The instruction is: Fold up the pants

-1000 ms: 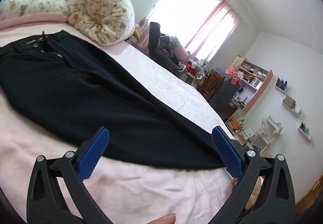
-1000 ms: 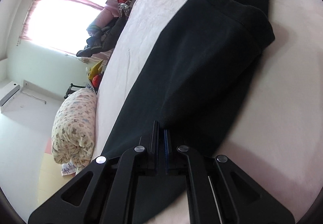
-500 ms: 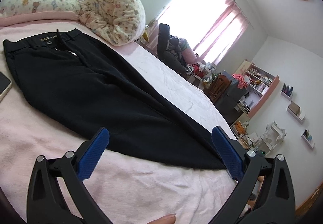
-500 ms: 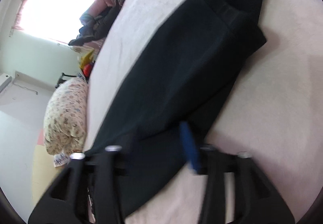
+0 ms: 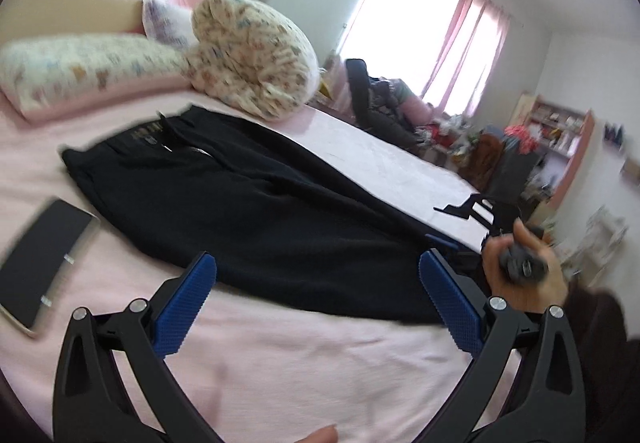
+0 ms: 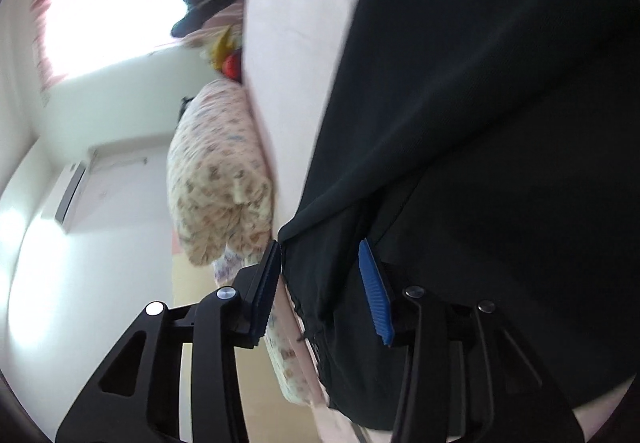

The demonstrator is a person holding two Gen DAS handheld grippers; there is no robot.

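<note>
Black pants (image 5: 256, 211) lie flat along the pink bed (image 5: 300, 355), waistband at the far left near the pillows. My left gripper (image 5: 316, 291) is open and empty, hovering just above the near edge of the pants. The right gripper (image 5: 444, 243) shows at the right of the left wrist view, held in a hand over the leg end. In the right wrist view the right gripper (image 6: 320, 283) is open, with a raised fold of the black pants (image 6: 480, 123) between its blue pads, not clamped.
A dark phone (image 5: 40, 259) lies on the bed left of the pants. Patterned pillows (image 5: 252, 55) sit at the head of the bed. A chair with clothes (image 5: 376, 103), a window with pink curtains and cluttered shelves stand beyond the bed.
The right gripper was shut on the pants a second ago; it has opened and moved close along the fabric. The left gripper pulled back and tilted, bringing the phone and right hand into view.
</note>
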